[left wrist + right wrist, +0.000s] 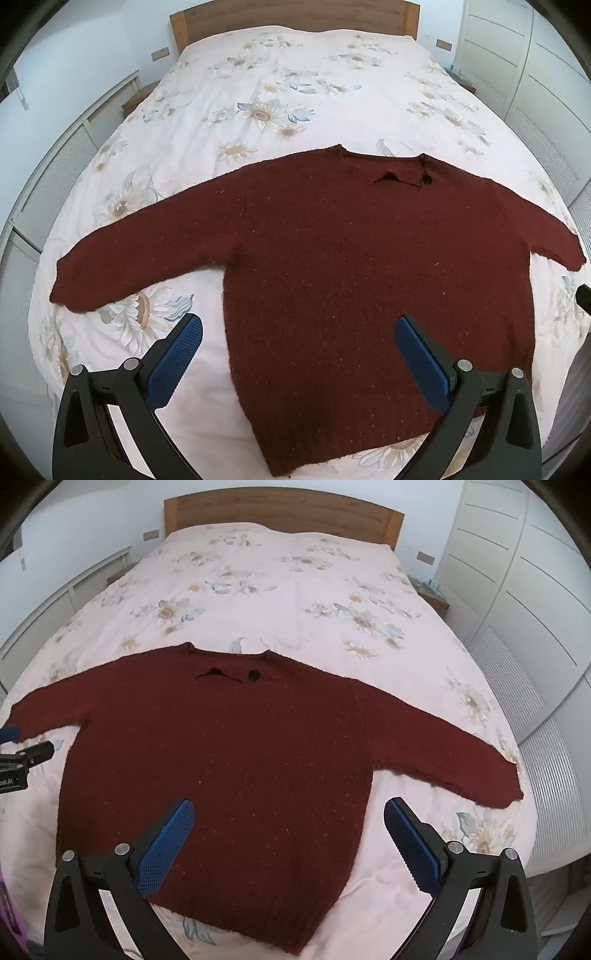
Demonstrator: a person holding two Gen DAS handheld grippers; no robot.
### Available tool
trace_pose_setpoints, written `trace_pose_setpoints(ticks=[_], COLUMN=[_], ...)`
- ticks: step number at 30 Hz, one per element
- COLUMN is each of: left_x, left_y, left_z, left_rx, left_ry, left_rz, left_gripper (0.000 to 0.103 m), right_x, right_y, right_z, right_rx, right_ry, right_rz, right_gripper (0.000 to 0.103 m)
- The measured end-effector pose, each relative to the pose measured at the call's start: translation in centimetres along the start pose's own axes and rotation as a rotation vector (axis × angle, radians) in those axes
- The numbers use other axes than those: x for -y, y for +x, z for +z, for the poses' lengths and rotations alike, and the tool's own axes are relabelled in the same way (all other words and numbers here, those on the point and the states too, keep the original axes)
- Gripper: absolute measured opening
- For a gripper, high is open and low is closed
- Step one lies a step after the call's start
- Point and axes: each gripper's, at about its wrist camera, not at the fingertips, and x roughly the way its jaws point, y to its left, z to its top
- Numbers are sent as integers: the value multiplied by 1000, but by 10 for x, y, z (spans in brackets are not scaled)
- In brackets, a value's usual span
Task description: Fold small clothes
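A dark red knitted sweater [351,258] lies flat on the bed, both sleeves spread out, neck away from me; it also shows in the right wrist view [229,753]. A black button [253,675] sits by the neck slit. My left gripper [297,334] is open and empty, hovering over the sweater's lower left side near the hem. My right gripper [288,819] is open and empty over the sweater's lower right side. Part of the left gripper [26,755] shows at the left edge of the right wrist view.
The bed has a pale floral cover [295,92] and a wooden headboard [280,511]. White wardrobe doors [517,590] stand to the right, low white cabinets [55,166] to the left, and a bedside table [432,598] is at the far right.
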Motion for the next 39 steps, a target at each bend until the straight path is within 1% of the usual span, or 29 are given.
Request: trace_pose_setpoints(ticks=[4,10,11,15,24,35,39], left_x=[-1,-3,-2,-4,-1,1,1], left_y=[-1,-7,-8,-9,-1,0,0], left_z=[0,3,3,1,-2,-3,-3], left_rx=[1,10,9,9,2,0,4], left_ry=[-10,-13,-11,-12,-2,6,12], left_rz=[-6,10,11,10,25,7,12], left_gripper=[102,102,102,102,102,102,102], right_x=[2,1,4,5,6,10,11], right_y=[3,4,6,6,7,3,3], right_z=[-1,-5,0,-1,-2,-3,-2], right_rx=[-1,-6,-14,-17,-22,-26,-29], right_ry=[2,1,-1,2,0,10,13], right_rz=[-4,-5,-4,-5,-11,-29,-34], right_gripper=[102,102,102,102,102,102,102])
